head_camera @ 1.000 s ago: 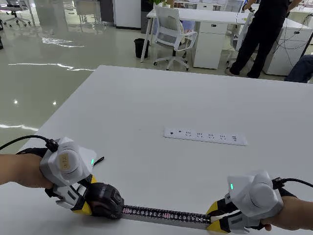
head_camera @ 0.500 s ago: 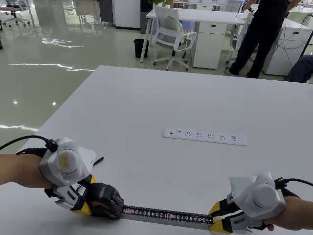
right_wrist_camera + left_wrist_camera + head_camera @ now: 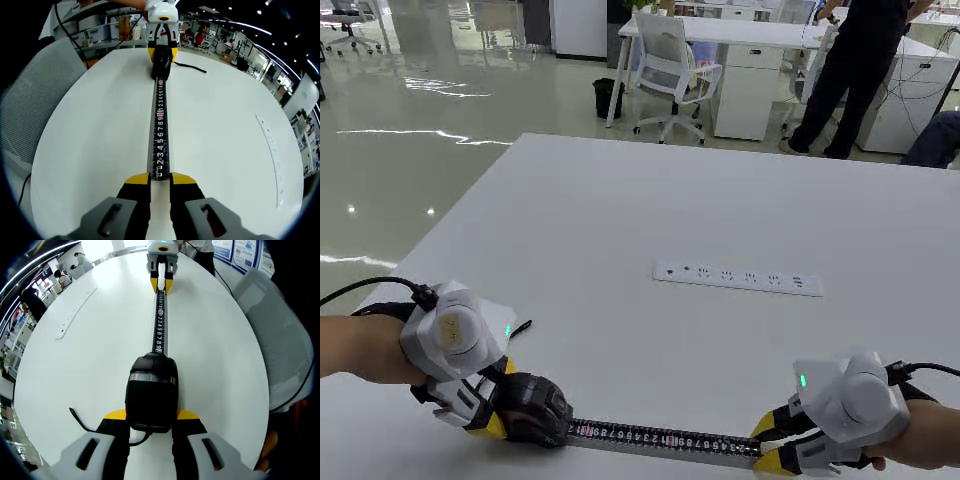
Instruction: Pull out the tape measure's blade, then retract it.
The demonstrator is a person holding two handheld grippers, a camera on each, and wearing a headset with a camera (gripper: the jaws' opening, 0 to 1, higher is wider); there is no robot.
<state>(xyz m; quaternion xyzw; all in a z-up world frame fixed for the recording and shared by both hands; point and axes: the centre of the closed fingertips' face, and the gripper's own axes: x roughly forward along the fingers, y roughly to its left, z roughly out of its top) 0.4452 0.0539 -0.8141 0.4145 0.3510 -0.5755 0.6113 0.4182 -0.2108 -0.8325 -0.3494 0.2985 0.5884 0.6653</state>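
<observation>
Left gripper (image 3: 505,398) is clamped on the tape measure's case (image 3: 532,408) – a chunky, rounded, matte black body – which sits on the smooth white table (image 3: 650,200), nearer the person than the flat white power strip (image 3: 738,279) and off to its left. The blade (image 3: 665,440), a thin dark band with pale numerals and a few red marks, lies flat along the tabletop. The right gripper (image 3: 765,445) pinches its end between yellow-tipped jaws, on the near side of the power strip's right half.
</observation>
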